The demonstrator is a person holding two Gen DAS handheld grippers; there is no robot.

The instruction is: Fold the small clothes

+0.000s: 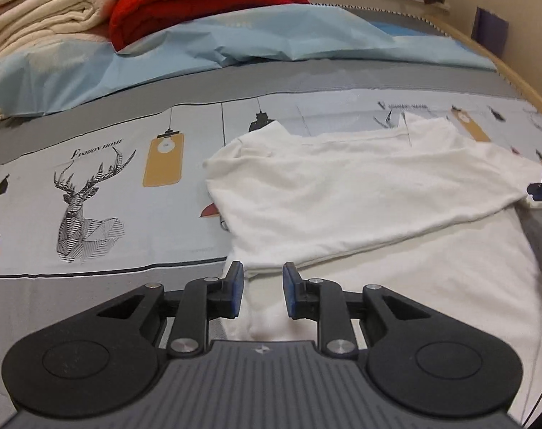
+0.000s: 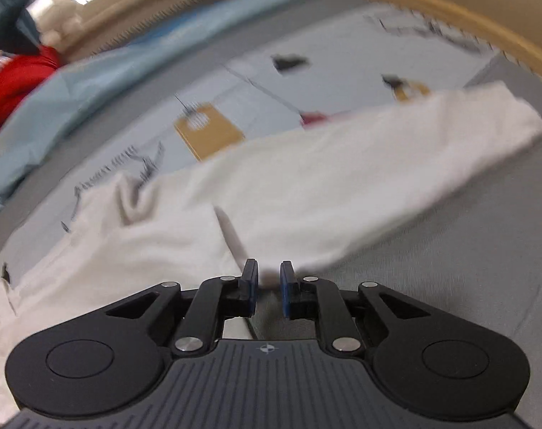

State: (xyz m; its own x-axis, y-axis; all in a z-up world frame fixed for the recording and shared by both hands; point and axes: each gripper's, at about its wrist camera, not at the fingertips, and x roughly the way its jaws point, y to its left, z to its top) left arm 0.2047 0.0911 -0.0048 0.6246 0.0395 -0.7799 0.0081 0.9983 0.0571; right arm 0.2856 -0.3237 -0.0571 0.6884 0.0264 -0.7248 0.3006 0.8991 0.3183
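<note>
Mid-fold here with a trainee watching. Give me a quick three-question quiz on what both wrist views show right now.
1. True or false: the white cotton garment lies with one part folded over the rest.
2. What is printed on the grey bedsheet left of the garment? A) a deer head B) a sailboat C) a bicycle
3. Fill in: the folded blanket at the head of the bed, beside the cream one, is ____.

Key: 1 true; 2 A; 3 red
</note>
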